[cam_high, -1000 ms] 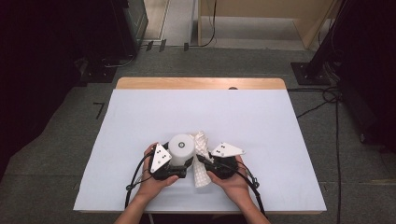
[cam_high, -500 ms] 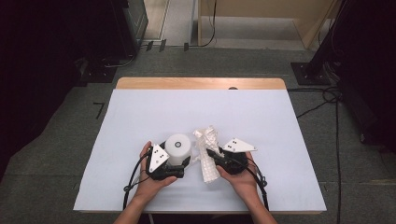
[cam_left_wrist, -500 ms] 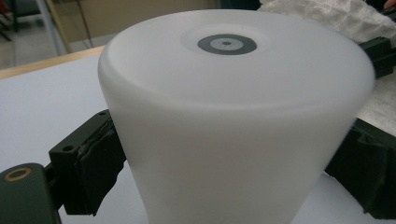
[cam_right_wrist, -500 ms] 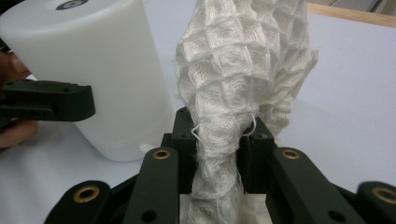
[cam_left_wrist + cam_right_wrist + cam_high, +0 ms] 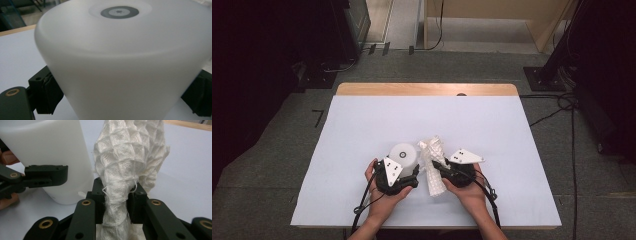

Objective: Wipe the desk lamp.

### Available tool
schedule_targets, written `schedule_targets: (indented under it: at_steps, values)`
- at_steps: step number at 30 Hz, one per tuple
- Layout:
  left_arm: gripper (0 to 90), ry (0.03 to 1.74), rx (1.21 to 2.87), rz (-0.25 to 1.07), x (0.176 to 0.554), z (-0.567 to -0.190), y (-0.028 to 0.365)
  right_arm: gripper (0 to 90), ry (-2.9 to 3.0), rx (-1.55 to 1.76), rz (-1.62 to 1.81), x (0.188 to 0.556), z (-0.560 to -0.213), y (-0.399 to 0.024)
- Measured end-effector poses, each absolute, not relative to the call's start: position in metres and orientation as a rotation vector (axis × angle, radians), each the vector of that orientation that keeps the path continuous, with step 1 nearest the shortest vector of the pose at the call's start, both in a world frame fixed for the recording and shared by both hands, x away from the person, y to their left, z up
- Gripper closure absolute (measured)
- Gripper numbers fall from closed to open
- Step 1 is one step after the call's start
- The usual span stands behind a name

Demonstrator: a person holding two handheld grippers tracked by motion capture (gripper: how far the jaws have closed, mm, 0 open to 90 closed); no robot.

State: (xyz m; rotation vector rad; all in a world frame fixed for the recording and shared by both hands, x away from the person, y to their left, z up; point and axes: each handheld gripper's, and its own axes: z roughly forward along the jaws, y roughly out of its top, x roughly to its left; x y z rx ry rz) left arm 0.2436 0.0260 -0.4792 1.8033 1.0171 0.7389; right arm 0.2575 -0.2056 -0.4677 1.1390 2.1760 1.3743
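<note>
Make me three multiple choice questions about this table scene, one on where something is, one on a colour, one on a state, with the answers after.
1. Where is the cup relative to the cloth in the high view?
A. left
B. right
C. on top

2. What colour is the cloth?
A. blue
B. white
C. black

3. How is the right gripper?
A. open, empty
B. shut on the cup
C. shut on the cloth

Answers: 1 A, the cup stands left of the cloth. 2 B, its waffle weave is white. 3 C, its jaws pinch the bunched cloth.
</note>
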Motion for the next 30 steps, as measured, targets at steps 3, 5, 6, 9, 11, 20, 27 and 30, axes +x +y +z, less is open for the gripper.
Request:
schedule_targets:
  at_steps: [3,5,6,9,11,20,27,30]
  values:
    - [8.4,0.967,1.797,0.691,0.247,-0.477,0.035,71.3,2.182,1.121,1.368,0.257,-0.468,-0.204]
    - [8.4,0.906,1.784,0.668,0.248,-0.472,0.045,71.5,2.17,1.111,1.339,0.256,-0.466,-0.204]
    - [8.5,0.885,1.773,0.648,0.249,-0.469,0.051,71.5,2.156,1.108,1.317,0.255,-0.465,-0.205]
    - [8.5,0.815,1.732,0.542,0.254,-0.459,0.068,71.7,2.018,1.117,1.185,0.252,-0.46,-0.21]
    - [8.5,0.767,1.722,0.497,0.255,-0.455,0.074,71.9,1.921,1.119,1.079,0.25,-0.456,-0.214]
    - [8.5,0.688,1.774,0.435,0.254,-0.462,0.064,72.3,2.085,1.021,1.249,0.24,-0.46,-0.184]
    - [8.5,0.683,1.823,0.425,0.256,-0.467,0.06,72.9,2.115,0.944,1.442,0.233,-0.45,-0.178]
    - [8.5,0.672,1.865,0.435,0.256,-0.472,0.054,72.8,2.08,0.923,1.475,0.231,-0.442,-0.182]
